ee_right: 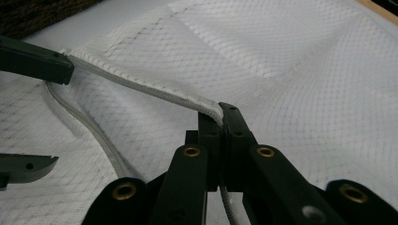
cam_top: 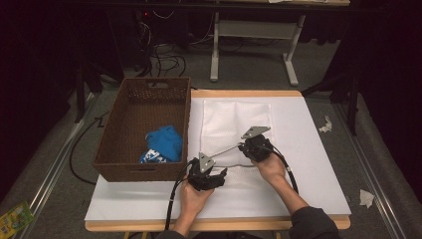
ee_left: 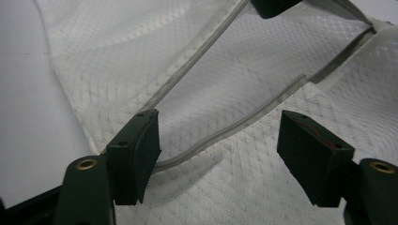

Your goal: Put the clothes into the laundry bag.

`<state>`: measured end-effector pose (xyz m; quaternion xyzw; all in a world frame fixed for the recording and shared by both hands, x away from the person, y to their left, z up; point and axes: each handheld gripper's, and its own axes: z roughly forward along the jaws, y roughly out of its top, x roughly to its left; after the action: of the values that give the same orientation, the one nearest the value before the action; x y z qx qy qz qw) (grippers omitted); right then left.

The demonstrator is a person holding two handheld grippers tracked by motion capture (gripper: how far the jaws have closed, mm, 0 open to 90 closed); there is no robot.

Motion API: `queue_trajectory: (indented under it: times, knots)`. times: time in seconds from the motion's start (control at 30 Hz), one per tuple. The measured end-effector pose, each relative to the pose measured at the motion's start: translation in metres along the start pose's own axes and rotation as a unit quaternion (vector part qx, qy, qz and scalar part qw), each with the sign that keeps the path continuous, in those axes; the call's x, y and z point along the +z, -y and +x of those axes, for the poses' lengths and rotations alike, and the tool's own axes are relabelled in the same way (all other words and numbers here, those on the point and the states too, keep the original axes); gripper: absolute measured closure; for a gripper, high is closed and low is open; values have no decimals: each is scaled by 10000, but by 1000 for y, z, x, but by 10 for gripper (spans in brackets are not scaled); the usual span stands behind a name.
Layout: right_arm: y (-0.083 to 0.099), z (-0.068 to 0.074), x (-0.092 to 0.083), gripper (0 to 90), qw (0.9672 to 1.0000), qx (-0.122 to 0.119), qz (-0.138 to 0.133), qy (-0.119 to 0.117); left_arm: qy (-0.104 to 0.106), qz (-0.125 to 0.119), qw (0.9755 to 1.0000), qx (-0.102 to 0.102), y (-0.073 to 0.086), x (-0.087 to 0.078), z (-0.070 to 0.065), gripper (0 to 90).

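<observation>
White mesh makes up the laundry bag (cam_top: 234, 127) lying flat on the white table top (cam_top: 308, 164), just right of the brown wicker basket (cam_top: 144, 127). Its weave is a fine diamond net, thin enough that the layer under it shows through, and a grey zipper band (ee_right: 141, 89) runs along its open mouth at the near end. One lip of that mouth is lifted off the lower layer, so the bag gapes there.

The right gripper (ee_right: 220, 115) has its jaws pressed together on the upper zipper edge, and the pinched band hangs in a shallow curve away from it. The left gripper (ee_left: 218, 140) sits at the bag's near left corner with its jaws apart; the lower zipper edge and mesh lie between the pads (ee_left: 148, 145), but neither pad presses on them.

In the high view the bag's left edge lies close to the basket wall, while its far edge lies well short of the table's far rim. Bare table stretches to the right of the bag and in front of it, near the person's forearms. A blue cloth (cam_top: 164, 142) lies inside the basket, in its near right part.
</observation>
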<state>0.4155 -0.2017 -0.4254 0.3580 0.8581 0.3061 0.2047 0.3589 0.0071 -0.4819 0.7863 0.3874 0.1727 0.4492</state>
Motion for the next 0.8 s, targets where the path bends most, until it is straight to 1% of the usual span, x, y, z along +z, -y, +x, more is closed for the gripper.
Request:
queue_trajectory:
  times: [0.17,0.23,0.3,0.43,0.5,0.57,0.63,0.8]
  knots:
    - [-2,-4,-4,894,9999,-9,-75,-76,-11,25,10000,-4,0,0,0,303]
    - [-2,-4,-4,894,9999,35,-53,-130,-9,23,10000,-9,0,0,1,303]
    - [-1,-5,-3,894,9999,47,-46,-137,-6,27,10000,-6,0,0,1,303]
    - [-2,-6,-5,894,9997,119,-116,-158,-4,32,10000,11,0,0,0,305]
    - [-3,-8,-5,894,9997,75,-99,-191,-12,27,10000,11,0,0,0,305]
    - [-3,-8,-5,894,9996,134,-123,-212,-41,75,10000,-3,-1,1,1,305]
    - [-3,-9,-5,894,9995,116,-153,-233,-76,70,9999,-14,-1,1,0,303]
    - [-6,-10,-9,895,9997,82,-116,-219,-54,62,10000,-13,-1,1,0,300]
